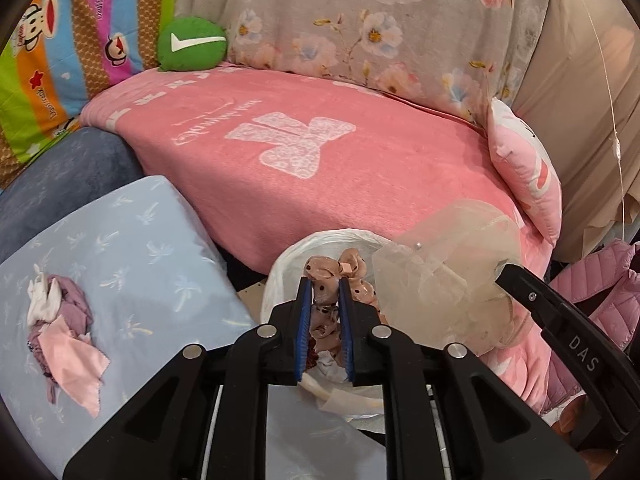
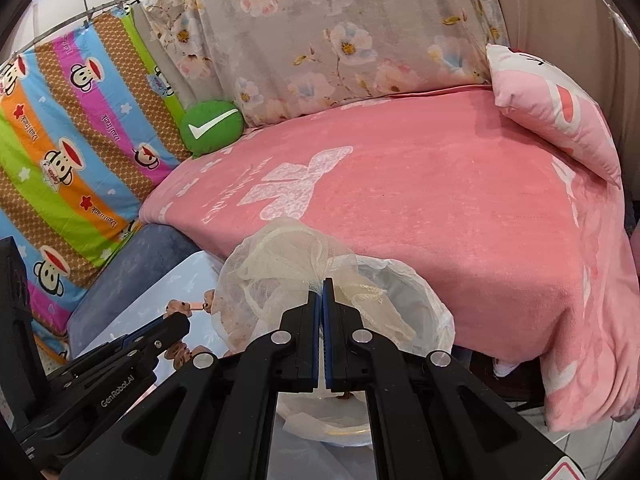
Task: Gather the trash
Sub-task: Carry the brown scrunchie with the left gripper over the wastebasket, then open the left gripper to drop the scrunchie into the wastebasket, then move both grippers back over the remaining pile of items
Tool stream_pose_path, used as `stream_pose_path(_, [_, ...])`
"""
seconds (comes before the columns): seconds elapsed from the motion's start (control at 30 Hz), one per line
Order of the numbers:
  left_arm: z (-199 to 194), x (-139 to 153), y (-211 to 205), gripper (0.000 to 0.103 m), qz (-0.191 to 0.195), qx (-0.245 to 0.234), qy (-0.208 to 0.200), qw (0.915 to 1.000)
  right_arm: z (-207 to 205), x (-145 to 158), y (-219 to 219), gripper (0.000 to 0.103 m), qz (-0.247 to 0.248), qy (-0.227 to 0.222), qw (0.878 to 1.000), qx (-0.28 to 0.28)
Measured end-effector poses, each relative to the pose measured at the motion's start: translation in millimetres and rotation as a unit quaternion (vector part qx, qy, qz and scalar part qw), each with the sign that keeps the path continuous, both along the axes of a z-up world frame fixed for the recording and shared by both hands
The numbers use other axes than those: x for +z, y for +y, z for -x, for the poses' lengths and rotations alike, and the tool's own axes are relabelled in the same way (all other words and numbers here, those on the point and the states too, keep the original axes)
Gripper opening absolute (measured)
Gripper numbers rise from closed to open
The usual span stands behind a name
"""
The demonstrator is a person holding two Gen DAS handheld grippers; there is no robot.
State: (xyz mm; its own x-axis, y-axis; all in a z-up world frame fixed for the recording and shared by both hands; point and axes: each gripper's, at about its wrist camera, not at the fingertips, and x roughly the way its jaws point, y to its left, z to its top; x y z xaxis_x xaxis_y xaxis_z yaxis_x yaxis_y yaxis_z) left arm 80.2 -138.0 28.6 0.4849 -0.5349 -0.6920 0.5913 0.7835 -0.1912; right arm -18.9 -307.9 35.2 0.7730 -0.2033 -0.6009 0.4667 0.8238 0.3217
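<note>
Currently, two scraps are held over the lined bin, presumably for dropping.
A polka-dot fabric scrunchie [image 1: 326,294] is gripped between the left gripper [image 1: 325,280]'s narrow jaws; cream netting [image 2: 280,264] is pinched in the right gripper [image 2: 323,282]'s shut jaws, above the white-lined bin [image 2: 420,284]. More scraps [image 1: 60,316] lie on the blue cushion [image 1: 152,248].

pink blanket [image 1: 360,168] covers the bed, green check cushion [image 1: 192,44] at 10 o'clock, pink pillow [image 1: 524,172] at 3.

"DAS" on right gripper [image 1: 496,276] arm, at 4 o'clock in left wrist view. "GenRobot.AI" on left gripper [image 2: 188,326] body, 8 o'clock in right wrist view. "Paul Frank" repeated on striped monkey sheet [image 2: 80,140]. White check mark on green cushion [image 1: 192,43]. Script on pink blanket [image 1: 320,152] unreadable.
</note>
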Motion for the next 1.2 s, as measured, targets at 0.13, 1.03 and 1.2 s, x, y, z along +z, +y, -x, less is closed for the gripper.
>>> stream_pose_path(0.13, [-5, -2, -4, 0.059, 0.004, 0.012, 0.011, 0.9999, -2, -2, -6, 0.001, -0.001, 0.001, 1.000, -0.004])
stream_pose_path(1.03, [-15, -7, 34, 0.068, -0.016, 0.085, -0.004, 0.9963, -30, -15, 22, 0.043, 0.002, 0.031, 0.999, 0.030])
stream_pose_path(1.2, [-15, -7, 41, 0.068, -0.012, 0.092, -0.003, 0.9957, -31, -15, 31, 0.043, 0.005, 0.033, 0.999, 0.039])
